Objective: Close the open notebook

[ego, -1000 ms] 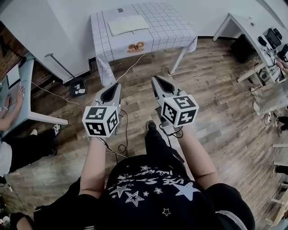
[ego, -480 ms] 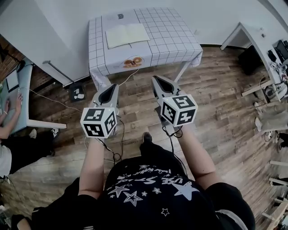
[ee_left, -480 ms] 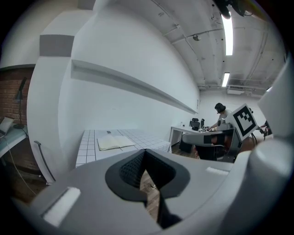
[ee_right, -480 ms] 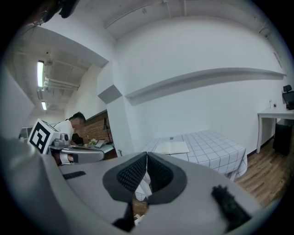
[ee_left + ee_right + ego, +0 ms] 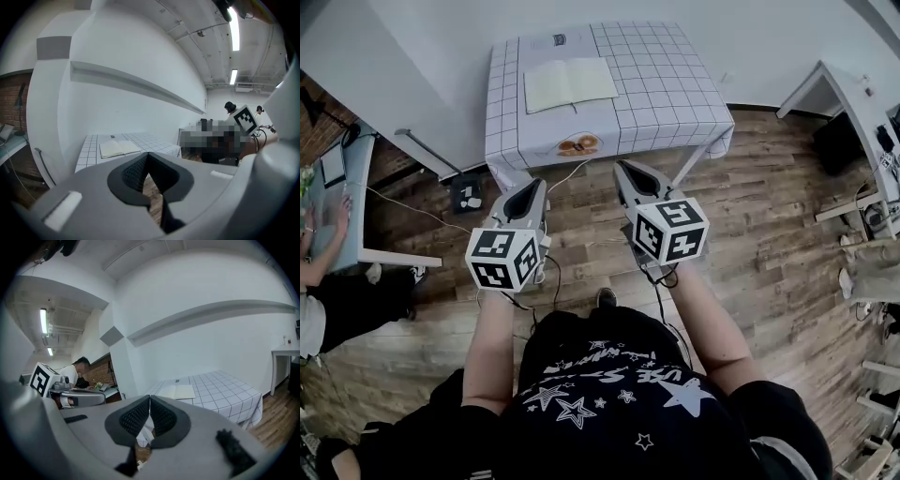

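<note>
An open notebook (image 5: 570, 84) with pale pages lies flat on the far left part of a table under a white checked cloth (image 5: 675, 94). Both grippers hang over the wooden floor, short of the table's near edge. My left gripper (image 5: 532, 185) is shut and holds nothing. My right gripper (image 5: 628, 169) is also shut and holds nothing. In the left gripper view the notebook (image 5: 119, 148) lies beyond the closed jaws (image 5: 147, 154). The right gripper view shows the notebook (image 5: 178, 391) ahead of its jaws (image 5: 150, 399), with the left gripper's marker cube (image 5: 41, 378) at the left.
A white wall stands behind the table. Cables and a small black box (image 5: 467, 195) lie on the floor by the table's left leg. A desk with a seated person (image 5: 319, 244) is at the left; another white desk (image 5: 853, 103) is at the right.
Both grippers and the person have moved forward toward the table, which sits nearer and lower in the head view. Both grippers stay shut.
</note>
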`<state>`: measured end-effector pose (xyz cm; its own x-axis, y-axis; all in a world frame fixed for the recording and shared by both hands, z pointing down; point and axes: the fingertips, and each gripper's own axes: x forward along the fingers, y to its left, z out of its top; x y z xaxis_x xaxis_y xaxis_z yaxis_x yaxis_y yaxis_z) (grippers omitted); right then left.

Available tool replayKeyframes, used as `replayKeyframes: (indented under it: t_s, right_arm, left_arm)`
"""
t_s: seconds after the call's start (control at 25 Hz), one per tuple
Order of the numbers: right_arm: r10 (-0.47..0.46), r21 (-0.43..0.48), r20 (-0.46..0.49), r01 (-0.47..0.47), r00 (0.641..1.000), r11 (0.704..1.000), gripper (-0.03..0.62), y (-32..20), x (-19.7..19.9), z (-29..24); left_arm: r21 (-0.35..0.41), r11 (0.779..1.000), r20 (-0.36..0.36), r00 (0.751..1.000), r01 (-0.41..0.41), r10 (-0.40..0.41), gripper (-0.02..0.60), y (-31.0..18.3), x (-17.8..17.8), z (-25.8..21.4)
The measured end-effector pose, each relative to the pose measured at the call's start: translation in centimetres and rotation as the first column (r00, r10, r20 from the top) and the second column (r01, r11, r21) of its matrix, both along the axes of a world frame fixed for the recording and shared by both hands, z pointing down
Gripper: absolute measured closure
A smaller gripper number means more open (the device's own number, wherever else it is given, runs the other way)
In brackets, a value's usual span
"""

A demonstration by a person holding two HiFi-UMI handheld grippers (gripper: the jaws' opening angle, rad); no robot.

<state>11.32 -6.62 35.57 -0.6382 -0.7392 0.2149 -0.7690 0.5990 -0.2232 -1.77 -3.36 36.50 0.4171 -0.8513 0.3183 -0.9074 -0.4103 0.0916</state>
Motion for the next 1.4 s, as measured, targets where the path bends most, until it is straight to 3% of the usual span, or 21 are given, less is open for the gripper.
replayKeyframes:
  t_s: [0.6, 0.92, 1.4]
  right_arm:
    - [-0.045, -0.052, 0.001, 0.045, 0.999, 0.998, 0.579, -3.1, -2.3, 2.1]
    - [-0.027, -0.059, -0.037, 0.025, 0.999, 0.998, 0.579, -8.4, -2.5, 2.6]
    - [-0.070, -0.094, -0.052, 0.065, 0.996, 0.993, 0.579, -16.8, -7.5, 4.3]
  left_arm:
    - [-0.005, 0.996, -0.012, 0.996, 0.093, -0.093, 0.572, -2.4, -3.6, 1.1]
    - [0.001, 0.996, -0.044, 0.995, 0.094, -0.094, 0.572, -8.0, -4.7, 1.7]
    - [-0.040, 0.992, -0.057, 0.991, 0.123, -0.125, 0.572, -17.1, -9.5, 3.3]
